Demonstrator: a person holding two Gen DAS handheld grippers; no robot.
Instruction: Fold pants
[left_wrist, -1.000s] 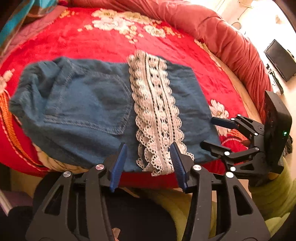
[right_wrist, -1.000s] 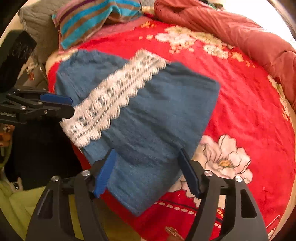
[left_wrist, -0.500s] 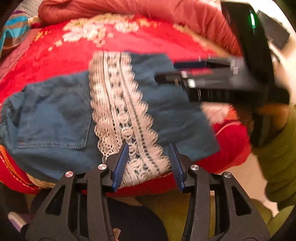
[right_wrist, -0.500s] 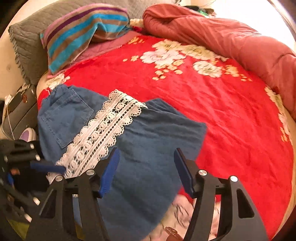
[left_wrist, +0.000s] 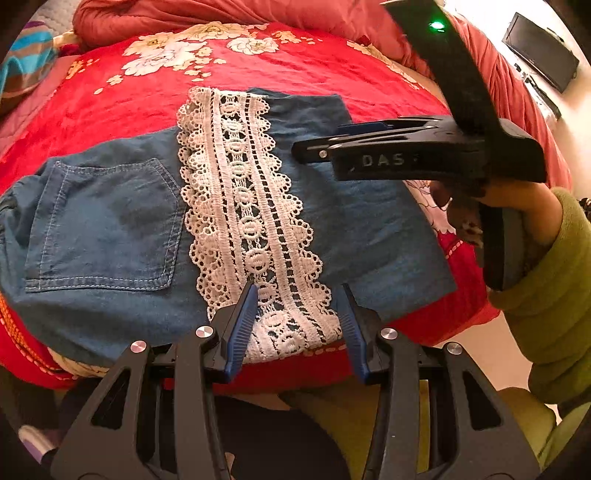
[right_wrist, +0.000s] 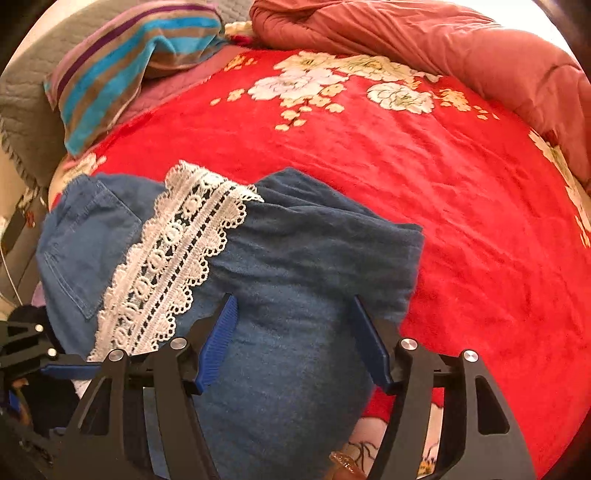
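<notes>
The folded blue denim pants (left_wrist: 110, 221) with a white lace band (left_wrist: 251, 206) lie flat on the red floral blanket (left_wrist: 110, 99) at the bed's near edge. My left gripper (left_wrist: 297, 314) is open, its blue fingers on either side of the lace band's near end. My right gripper (right_wrist: 295, 332) is open and empty, low over the plain denim part (right_wrist: 295, 258). It also shows side-on in the left wrist view (left_wrist: 306, 149), over the pants' right part. The left gripper shows in the right wrist view (right_wrist: 55, 363) at the lower left.
A striped pillow (right_wrist: 125, 59) and a grey quilted cushion (right_wrist: 22, 103) lie at the far left. A rust-red duvet (right_wrist: 424, 40) is bunched along the back and right. A dark screen (left_wrist: 539, 51) stands beyond the bed. The bed edge runs under my left gripper.
My right gripper has swung from the bed's near right edge to over the pants' right part. My left gripper has shifted right from the pocket side to the lace band. The pants stay flat.
</notes>
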